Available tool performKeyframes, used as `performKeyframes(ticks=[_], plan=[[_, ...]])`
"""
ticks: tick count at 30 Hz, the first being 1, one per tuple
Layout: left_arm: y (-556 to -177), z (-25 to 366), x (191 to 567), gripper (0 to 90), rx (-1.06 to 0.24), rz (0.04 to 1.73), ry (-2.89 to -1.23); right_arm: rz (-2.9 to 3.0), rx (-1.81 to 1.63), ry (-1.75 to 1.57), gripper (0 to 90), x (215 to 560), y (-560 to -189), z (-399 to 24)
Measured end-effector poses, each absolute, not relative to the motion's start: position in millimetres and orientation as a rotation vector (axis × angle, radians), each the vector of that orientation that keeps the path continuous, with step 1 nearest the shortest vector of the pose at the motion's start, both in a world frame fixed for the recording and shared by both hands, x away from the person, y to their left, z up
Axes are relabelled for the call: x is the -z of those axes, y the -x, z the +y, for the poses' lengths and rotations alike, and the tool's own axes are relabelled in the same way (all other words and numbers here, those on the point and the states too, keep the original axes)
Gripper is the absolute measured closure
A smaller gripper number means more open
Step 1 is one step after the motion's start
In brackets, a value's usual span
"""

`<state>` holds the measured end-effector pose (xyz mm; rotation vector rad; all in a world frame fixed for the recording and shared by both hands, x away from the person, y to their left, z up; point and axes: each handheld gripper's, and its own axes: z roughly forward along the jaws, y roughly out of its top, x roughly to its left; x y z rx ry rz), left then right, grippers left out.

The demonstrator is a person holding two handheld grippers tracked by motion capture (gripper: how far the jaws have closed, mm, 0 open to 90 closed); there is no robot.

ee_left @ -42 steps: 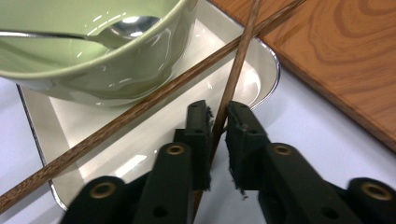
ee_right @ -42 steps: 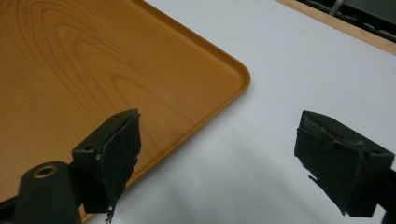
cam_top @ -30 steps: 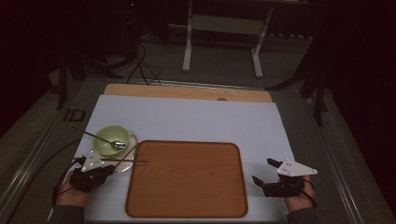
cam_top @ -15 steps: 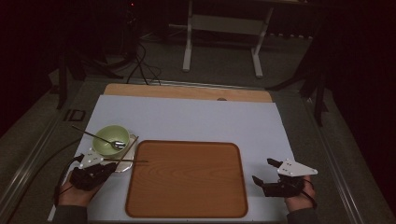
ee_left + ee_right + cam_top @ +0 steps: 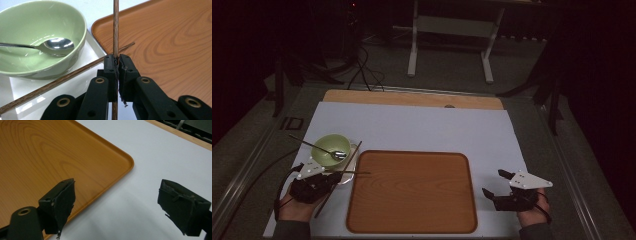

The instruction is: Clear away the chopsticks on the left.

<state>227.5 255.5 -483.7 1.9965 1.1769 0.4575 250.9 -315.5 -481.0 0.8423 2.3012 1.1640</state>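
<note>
Left gripper (image 5: 117,62): my jaws are clenched on one chopstick (image 5: 115,30), gripped mid-length so it points out over the tray's (image 5: 412,220) left edge.
Second chopstick (image 5: 62,78): lies slanted on the small white dish (image 5: 92,50), its tip reaching the tray's rim.
Bowl (image 5: 333,145): green, on that dish near the table's (image 5: 422,125) left edge, a spoon (image 5: 53,46) resting inside.
Right gripper (image 5: 504,186): released, jaws wide apart, nothing between them; I hold it by the tray's right edge, likely in reserve.
</note>
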Motion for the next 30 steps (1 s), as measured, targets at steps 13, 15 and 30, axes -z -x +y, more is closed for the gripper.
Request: performKeyframes(ticks=[13, 15, 30], plan=[[-220.0, 230.3, 467.1, 86.4, -0.432, 1.1, -1.927, 2.301, -1.165, -0.839, 14.4, 480.9, -250.8, -314.9], [-219.7, 226.6, 465.2, 86.4, -0.422, 1.096, -1.916, 2.302, -1.165, -0.839, 14.4, 481.2, -251.0, -314.7], [-217.8, 210.8, 463.7, 86.4, -0.311, 1.124, -1.76, 2.304, -1.165, -0.837, 14.4, 481.2, -250.9, -314.7]])
